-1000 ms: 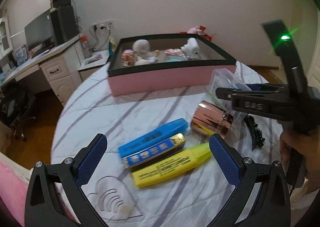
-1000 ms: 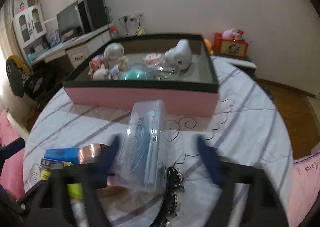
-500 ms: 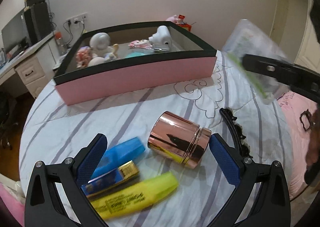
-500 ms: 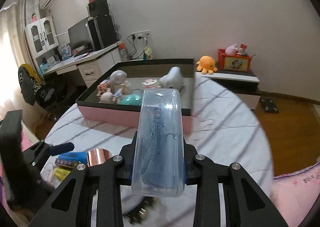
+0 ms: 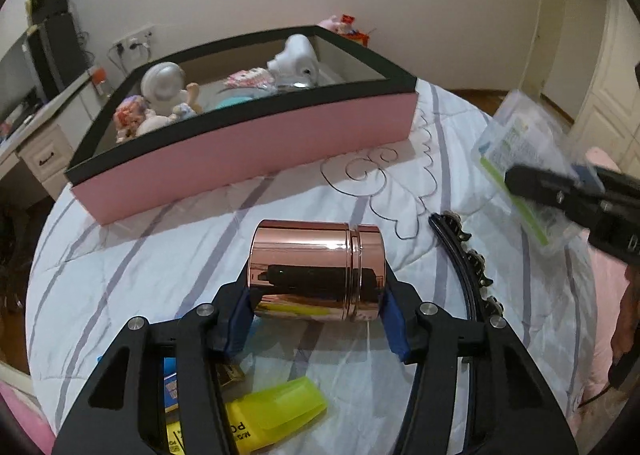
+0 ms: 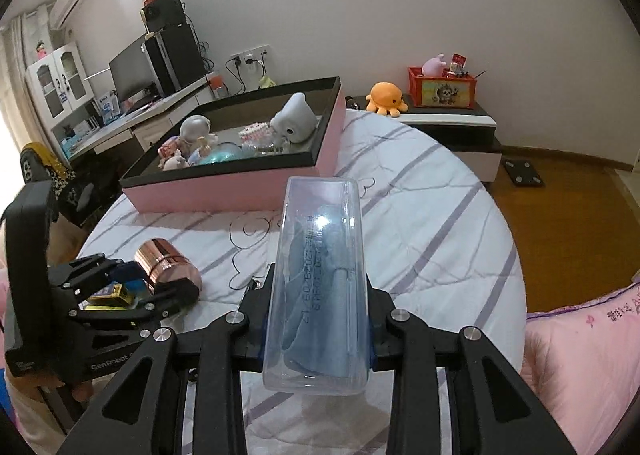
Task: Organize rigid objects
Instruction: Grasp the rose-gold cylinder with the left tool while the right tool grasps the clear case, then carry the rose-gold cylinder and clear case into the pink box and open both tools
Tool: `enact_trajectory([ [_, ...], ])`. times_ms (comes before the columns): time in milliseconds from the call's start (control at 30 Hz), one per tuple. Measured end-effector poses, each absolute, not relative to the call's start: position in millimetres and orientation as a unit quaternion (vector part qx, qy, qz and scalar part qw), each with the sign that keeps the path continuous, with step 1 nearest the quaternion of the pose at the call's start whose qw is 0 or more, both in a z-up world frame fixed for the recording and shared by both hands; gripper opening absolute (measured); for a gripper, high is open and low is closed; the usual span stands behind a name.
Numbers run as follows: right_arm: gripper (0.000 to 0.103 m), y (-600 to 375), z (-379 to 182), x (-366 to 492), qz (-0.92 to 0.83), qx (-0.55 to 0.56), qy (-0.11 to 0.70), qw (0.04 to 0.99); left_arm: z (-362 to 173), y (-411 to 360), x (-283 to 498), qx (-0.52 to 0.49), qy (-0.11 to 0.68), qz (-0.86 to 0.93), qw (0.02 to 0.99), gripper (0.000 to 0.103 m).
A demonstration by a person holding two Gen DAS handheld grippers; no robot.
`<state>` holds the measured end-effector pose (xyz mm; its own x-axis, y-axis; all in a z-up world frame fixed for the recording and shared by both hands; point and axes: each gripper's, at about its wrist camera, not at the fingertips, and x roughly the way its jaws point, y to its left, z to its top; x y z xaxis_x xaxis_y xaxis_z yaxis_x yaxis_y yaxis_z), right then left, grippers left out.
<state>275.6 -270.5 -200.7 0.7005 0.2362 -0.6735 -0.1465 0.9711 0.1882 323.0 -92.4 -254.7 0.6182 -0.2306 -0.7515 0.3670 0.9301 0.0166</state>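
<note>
A rose-gold tin lies on its side on the striped tablecloth. My left gripper is closing on it, and the blue pads touch both of its ends. In the right wrist view the tin sits between the left gripper's fingers at the left. My right gripper is shut on a clear plastic case and holds it above the table. In the left wrist view the case hangs at the right edge. The pink box with a black rim stands at the back.
A yellow highlighter and blue packets lie under the left gripper. A black hair clip lies right of the tin. The box holds a white toy camera and several figurines. A pink pillow borders the table at the right.
The left gripper moved forward over the highlighters and its jaws closed from wide open onto the tin's ends. The right gripper carried the clear case up and away.
</note>
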Motion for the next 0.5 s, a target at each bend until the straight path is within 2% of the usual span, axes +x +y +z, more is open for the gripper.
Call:
enact_trajectory([
  [233,0.033,-253.0,-195.5,270.5,0.109,0.052,0.36,0.925,-226.3,-69.1,305.4,0.043,0.351,-0.126,0.927,0.055],
  [500,0.033,-222.8,-152.1,245.8,0.114,0.04,0.292,0.949,-167.5,-47.1,267.9,0.019,0.261,-0.078,0.962,0.055],
])
